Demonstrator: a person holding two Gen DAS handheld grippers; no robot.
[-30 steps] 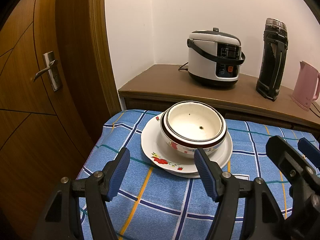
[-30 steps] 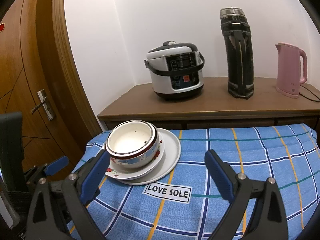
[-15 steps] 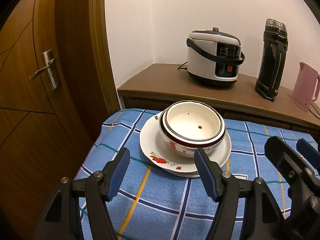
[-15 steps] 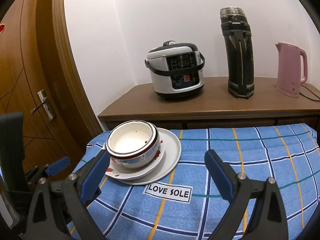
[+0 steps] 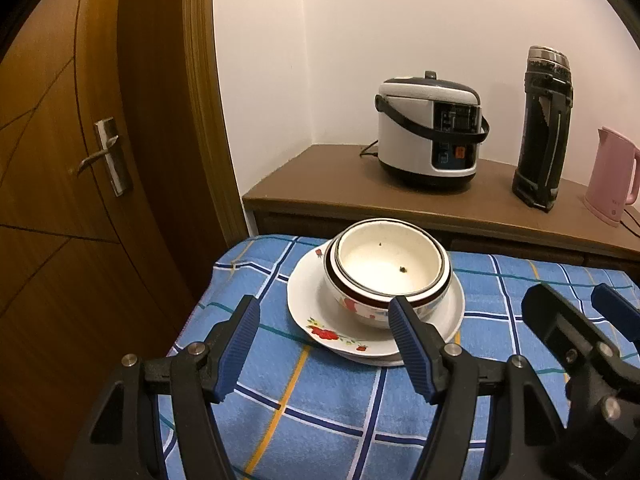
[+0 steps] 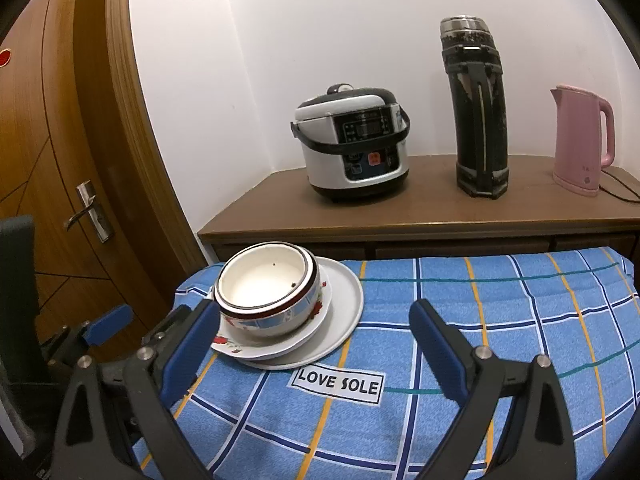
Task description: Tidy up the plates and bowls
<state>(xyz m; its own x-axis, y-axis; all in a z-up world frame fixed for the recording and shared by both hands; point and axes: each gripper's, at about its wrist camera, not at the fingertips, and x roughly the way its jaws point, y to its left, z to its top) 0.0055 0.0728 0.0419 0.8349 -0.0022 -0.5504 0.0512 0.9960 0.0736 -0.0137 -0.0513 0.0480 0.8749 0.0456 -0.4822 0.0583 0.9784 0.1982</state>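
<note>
Sitting upright with their mouths facing the ceiling, two bowls (image 5: 390,276) are nested one inside the other, and they rest on a stack of two plates (image 5: 316,320) lying flat; being round, none of these has a long axis to speak of. The inner bowl is white inside and holds only two small dark specks. The outer bowl has a dark rim band and a red flower pattern on its side. The upper plate carries red flowers on its rim, and the lower plate (image 6: 344,300) is plain white and sticks out to the right in the right wrist view. The whole stack stands near the far left corner of the surface (image 6: 500,312), which is covered by a blue checked cloth with a "LOVE SOLE" label (image 6: 338,385) just in front of the plates.

The left hand-held gripper (image 5: 322,334) is released, its blue pads apart and short of the stack with nothing between them. The right hand-held gripper (image 6: 316,334) is likewise released and empty, with its left pad just beside the plates in the view.

Behind, a wooden sideboard (image 6: 400,216) bears one rice cooker (image 6: 354,142), one tall black flask (image 6: 478,120) and one pink kettle (image 6: 582,140).
</note>
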